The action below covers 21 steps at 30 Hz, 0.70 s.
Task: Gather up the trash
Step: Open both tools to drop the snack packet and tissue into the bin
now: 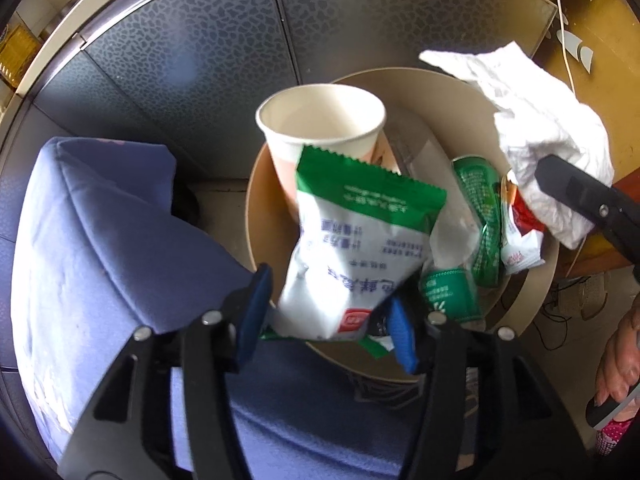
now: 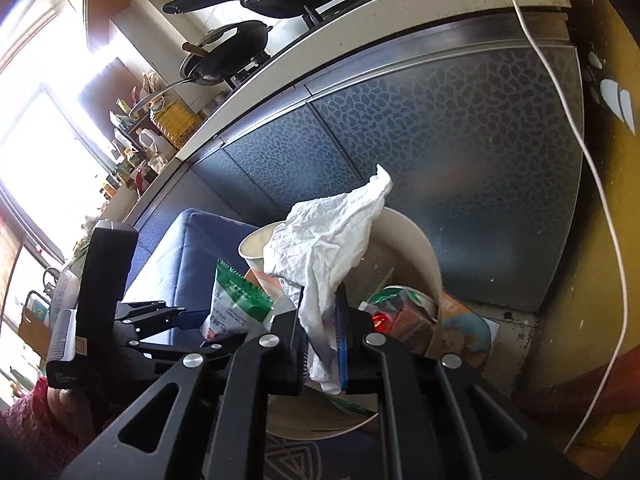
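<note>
A round beige trash bin (image 1: 548,264) holds a paper cup (image 1: 320,120), green wrappers (image 1: 480,216) and other scraps. A green and white snack packet (image 1: 360,232) hangs over the bin between the blue pads of my left gripper (image 1: 328,324). The jaws stand apart and the pads do not press on the packet. My right gripper (image 2: 320,344) is shut on a crumpled white tissue (image 2: 328,240), held above the near rim of the bin (image 2: 420,248). In the left wrist view the tissue (image 1: 532,120) hovers over the bin's right side. In the right wrist view the packet (image 2: 236,300) is to the left.
A blue cushion (image 1: 100,240) lies against the bin's left side. Dark patterned cabinet doors (image 1: 200,60) stand right behind the bin. A white cable (image 2: 560,120) hangs down on the right. Pans (image 2: 240,48) sit on the counter above. A person's hand (image 1: 620,368) grips the right tool.
</note>
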Motion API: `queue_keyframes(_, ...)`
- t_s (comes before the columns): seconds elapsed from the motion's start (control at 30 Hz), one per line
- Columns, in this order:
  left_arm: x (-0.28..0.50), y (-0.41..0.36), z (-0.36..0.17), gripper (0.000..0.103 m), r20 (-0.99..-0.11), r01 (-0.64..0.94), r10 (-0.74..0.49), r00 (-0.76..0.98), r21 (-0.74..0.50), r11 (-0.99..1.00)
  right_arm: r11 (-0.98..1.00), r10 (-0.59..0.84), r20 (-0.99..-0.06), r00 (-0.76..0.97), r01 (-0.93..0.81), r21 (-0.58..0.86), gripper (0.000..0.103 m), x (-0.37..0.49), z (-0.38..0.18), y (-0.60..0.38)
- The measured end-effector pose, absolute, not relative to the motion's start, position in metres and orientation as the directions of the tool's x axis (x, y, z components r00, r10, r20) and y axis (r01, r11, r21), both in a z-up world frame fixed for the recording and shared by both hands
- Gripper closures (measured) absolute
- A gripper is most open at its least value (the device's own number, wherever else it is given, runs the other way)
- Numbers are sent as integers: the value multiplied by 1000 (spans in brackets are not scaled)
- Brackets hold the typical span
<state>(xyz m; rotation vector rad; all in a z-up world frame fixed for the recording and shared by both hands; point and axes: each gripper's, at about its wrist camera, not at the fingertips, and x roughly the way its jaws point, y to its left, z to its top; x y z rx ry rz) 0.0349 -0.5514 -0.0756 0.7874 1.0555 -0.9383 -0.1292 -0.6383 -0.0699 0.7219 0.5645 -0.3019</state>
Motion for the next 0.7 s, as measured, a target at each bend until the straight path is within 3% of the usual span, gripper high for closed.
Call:
queue_keyframes(0.07,37,-548,-73,41,-944,909,-262,200,79,409,738,-86,-611,787,462,492,91,-120,-70,-635)
queue_keyframes(0.23,35,-541,-59,38,-930,913,-312,194,55,404,806,-143,-725,674,504,309,91,-95,-78,-629)
queue_keyframes(0.27,34,-541,-57,34,-927,914,-319,197,56,401,809,-138,-730,669,501,306,91,-94,-79,-628)
queue_keyframes(0.4,32,-544,-54,33,-919,917,-344,192,43,396,802,-127,-727,675,501,325,88,-99,-79,-627)
queue_keyframes(0.47,29,-547,-56,33,-922,921,-342,179,35,389,790,-126,-714,689,505,347,81,-105,-78,-627)
queue_keyframes(0.53,25,-551,-58,32,-927,926,-337,165,28,376,785,-138,-704,696,511,351,56,-110,-76,-626)
queue_keyframes(0.57,23,-552,-59,32,-928,927,-334,163,28,373,786,-150,-698,700,513,346,51,-113,-75,-625)
queue_keyframes(0.7,28,-553,-61,28,-933,917,-326,155,13,399,782,-192,-658,728,519,346,50,-126,-64,-622)
